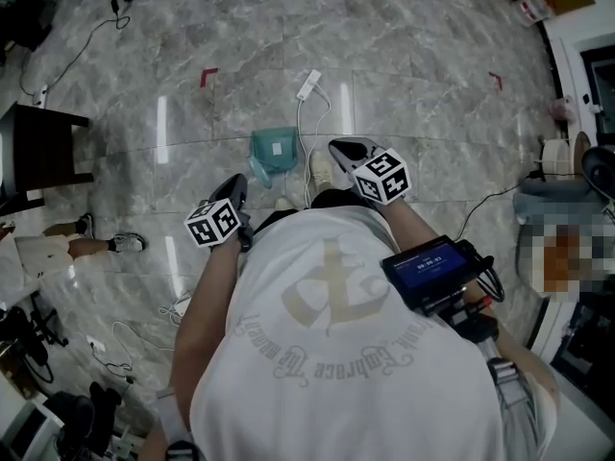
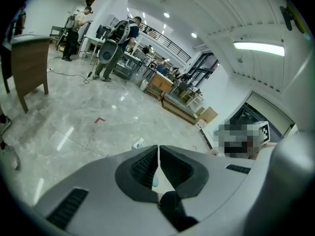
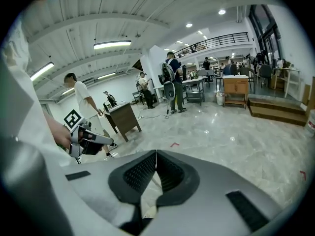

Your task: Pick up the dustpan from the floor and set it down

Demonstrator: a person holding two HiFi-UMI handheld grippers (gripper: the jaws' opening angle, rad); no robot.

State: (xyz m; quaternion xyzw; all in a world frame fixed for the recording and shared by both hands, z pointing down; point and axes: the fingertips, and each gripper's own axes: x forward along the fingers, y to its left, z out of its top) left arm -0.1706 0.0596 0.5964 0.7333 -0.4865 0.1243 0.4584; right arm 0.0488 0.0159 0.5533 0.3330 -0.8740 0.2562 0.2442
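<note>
Dustpan (image 1: pixel 274 152) lies lengthwise toward person (roughly).

Teal dustpan (image 1: pixel 274 152), pale square patch inside it, lying on the grey marble floor (image 1: pixel 413 56), not held

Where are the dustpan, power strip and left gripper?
dustpan (image 1: pixel 274 150), head view, centre of its teal pan.
power strip (image 1: pixel 308 85), head view, middle of its white body.
left gripper (image 1: pixel 234 184), head view, between its fingertips.
</note>
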